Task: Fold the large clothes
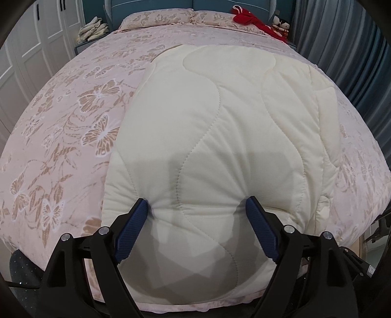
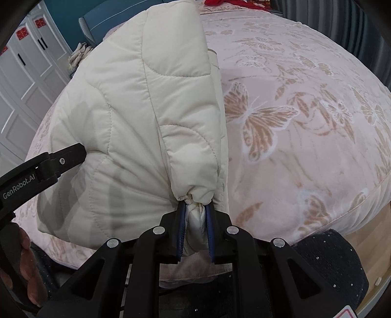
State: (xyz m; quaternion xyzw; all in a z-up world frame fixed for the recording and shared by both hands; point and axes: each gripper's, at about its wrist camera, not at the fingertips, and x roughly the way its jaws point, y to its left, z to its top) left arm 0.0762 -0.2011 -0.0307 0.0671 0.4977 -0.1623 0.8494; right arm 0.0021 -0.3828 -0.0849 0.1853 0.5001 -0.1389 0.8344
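Observation:
A cream quilted padded jacket (image 1: pixel 220 127) lies on the pink butterfly-print bedspread (image 1: pixel 61 151). My left gripper (image 1: pixel 196 206) is open, its blue pads (image 1: pixel 132 227) pressing down on the jacket's near part, fabric bulging between them. In the right wrist view the jacket (image 2: pixel 117 105) has a sleeve (image 2: pixel 185 122) folded over its body. My right gripper (image 2: pixel 194 210) is shut on the sleeve's gathered cuff (image 2: pixel 194 205) at the jacket's near edge. The left gripper's black finger (image 2: pixel 70 153) shows at the left, touching the jacket.
Pillows (image 1: pixel 156 18) and a red cloth (image 1: pixel 254 19) lie at the bed's head, with small dolls (image 1: pixel 281 24) beside. White wardrobe doors (image 1: pixel 31 46) stand left, grey-blue curtains (image 1: pixel 347 49) right. A pile of pale cloth (image 1: pixel 92 30) sits on a nightstand.

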